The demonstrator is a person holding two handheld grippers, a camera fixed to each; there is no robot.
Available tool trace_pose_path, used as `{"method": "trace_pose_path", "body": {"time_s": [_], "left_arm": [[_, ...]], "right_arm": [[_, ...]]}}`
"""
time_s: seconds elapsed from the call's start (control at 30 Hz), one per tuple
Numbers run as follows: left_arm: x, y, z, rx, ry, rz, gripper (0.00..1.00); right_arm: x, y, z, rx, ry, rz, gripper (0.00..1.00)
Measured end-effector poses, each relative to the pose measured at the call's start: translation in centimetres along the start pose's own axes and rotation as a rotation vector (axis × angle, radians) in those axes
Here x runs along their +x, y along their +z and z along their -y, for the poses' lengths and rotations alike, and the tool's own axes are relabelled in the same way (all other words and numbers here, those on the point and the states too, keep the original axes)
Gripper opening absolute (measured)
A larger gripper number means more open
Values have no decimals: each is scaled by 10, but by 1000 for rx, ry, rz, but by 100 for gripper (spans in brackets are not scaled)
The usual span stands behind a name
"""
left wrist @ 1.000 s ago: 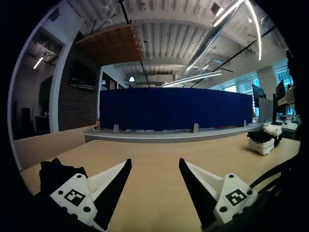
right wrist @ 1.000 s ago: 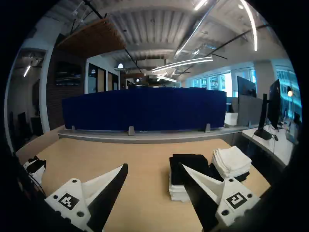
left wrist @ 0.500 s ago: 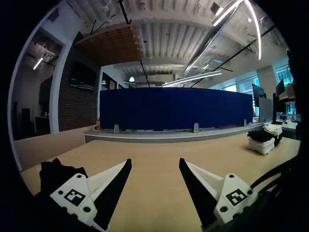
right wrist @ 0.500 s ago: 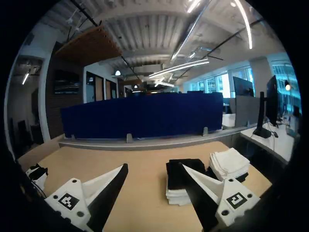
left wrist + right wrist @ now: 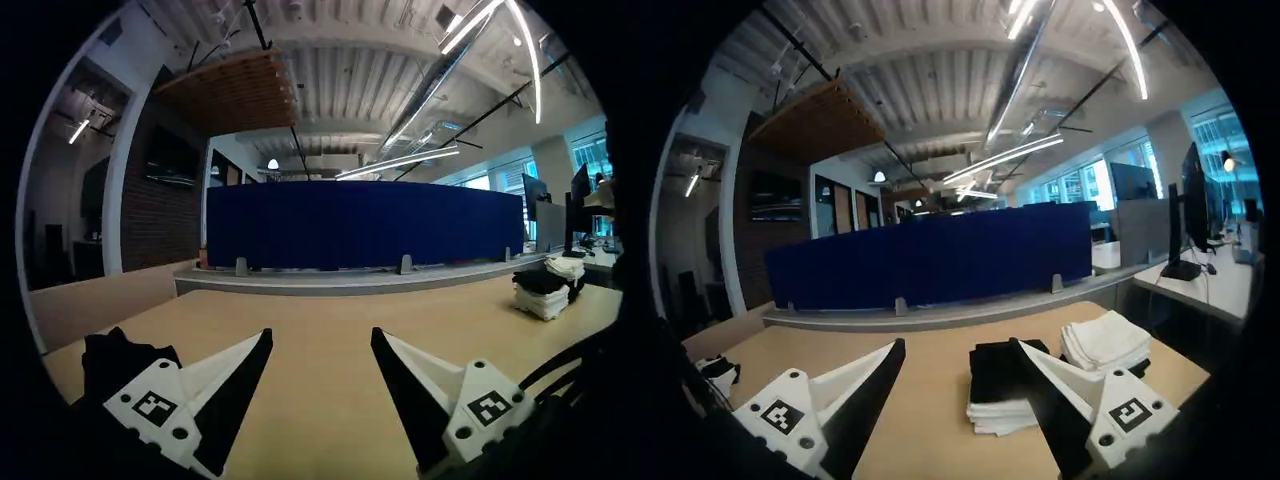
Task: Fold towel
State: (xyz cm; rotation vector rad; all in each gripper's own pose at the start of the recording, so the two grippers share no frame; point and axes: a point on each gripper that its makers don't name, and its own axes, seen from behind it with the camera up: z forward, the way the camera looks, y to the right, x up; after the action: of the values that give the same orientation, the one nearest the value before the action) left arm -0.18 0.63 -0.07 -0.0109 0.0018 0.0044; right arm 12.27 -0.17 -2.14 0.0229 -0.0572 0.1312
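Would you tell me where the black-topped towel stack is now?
In the right gripper view, the black-topped stack lies on the table right of centre, partly behind the right gripper, the white towel pile to its right.

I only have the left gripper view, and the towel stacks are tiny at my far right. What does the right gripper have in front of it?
Observer: In the right gripper view the right gripper is open, with nothing between its fingers.
Operator: Where are the stacks from there?
Observer: The near stack is close in front, partly hidden behind the finger on that view's right. A black towel lies on top.
Operator: And the other one?
Observer: The white stack lies beside the near stack, farther to that view's right, outside the gap between the fingers.
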Motion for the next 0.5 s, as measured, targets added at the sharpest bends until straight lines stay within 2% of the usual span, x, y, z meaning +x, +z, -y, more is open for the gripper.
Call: {"method": "trace_pose_path", "body": {"time_s": [0.27, 0.5], "left_arm": [[0, -1, 1, 0, 0, 0, 91], [0, 0, 1, 0, 0, 0, 91]], "right_arm": [[-18, 4, -6, 7, 6, -36, 100], [-55, 13, -9, 15, 27, -35, 100]]}}
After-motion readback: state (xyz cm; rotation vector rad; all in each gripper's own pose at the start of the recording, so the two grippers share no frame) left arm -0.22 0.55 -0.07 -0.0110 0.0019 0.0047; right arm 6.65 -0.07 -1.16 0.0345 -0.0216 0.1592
